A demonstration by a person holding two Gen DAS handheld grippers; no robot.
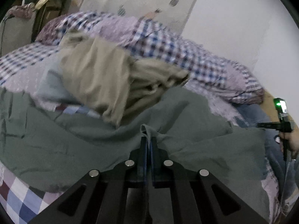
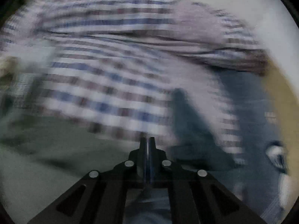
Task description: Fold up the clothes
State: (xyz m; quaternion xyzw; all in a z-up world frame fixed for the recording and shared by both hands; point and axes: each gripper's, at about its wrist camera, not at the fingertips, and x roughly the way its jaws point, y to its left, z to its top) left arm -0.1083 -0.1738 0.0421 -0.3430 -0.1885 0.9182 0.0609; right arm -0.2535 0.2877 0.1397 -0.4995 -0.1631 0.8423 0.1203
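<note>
My left gripper (image 1: pixel 149 140) is clamped on the green garment's (image 1: pixel 74 140) edge, my right gripper (image 2: pixel 147 141) pinched together apparently empty; I judge the fold mid-carry, needing a second grip.

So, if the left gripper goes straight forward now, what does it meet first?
The left gripper is shut on the green cloth. Straight ahead, it would probably meet the beige garment heaped on the bed, though depth is unclear.
</note>
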